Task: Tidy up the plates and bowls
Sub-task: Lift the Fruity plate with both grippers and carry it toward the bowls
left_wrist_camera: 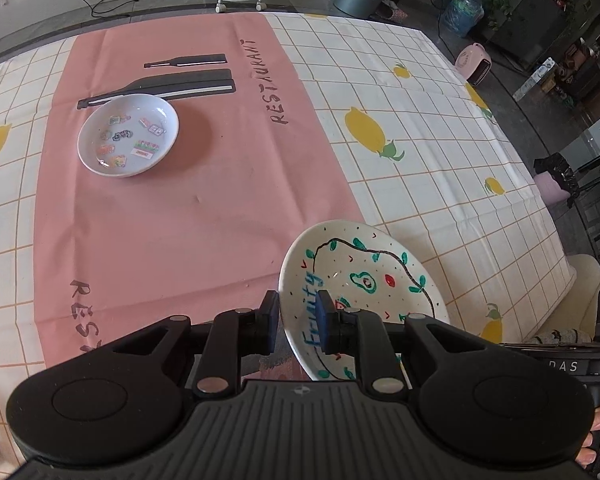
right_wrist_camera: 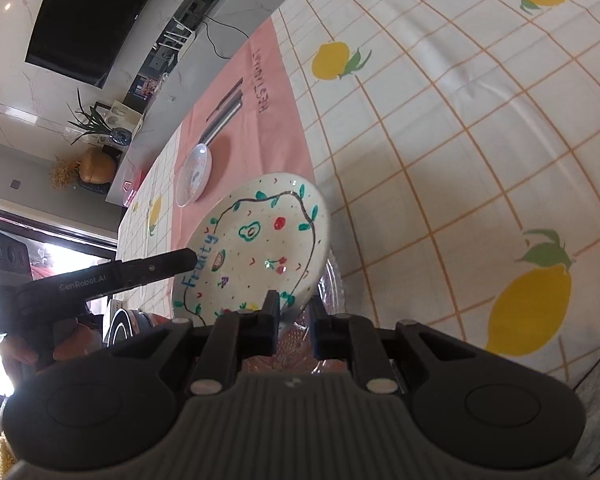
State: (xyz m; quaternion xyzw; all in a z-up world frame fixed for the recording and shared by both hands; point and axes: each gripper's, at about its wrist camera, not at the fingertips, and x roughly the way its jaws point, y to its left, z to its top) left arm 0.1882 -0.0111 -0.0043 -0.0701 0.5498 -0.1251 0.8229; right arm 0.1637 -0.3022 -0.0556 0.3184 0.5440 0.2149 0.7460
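A person holds a painted plate in one handheld gripper above a cloth-covered bench.

The left gripper [left_wrist_camera: 297, 322] has its jaws clenched on the rim of a white ceramic plate painted with green leaves, fruit and the blue word "Fruity" [left_wrist_camera: 364, 280], held tilted just above the white lemon-print tablecloth [left_wrist_camera: 440, 140]. The right gripper [right_wrist_camera: 293, 330] sits at the plate's opposite edge, jaws slightly parted around the rim of a clear ribbed glass dish [right_wrist_camera: 332, 284] beneath; whether they grip it I cannot tell. Farther off, a small white dish with colourful stickers [left_wrist_camera: 127, 135] rests on the pink placemat [left_wrist_camera: 179, 220].
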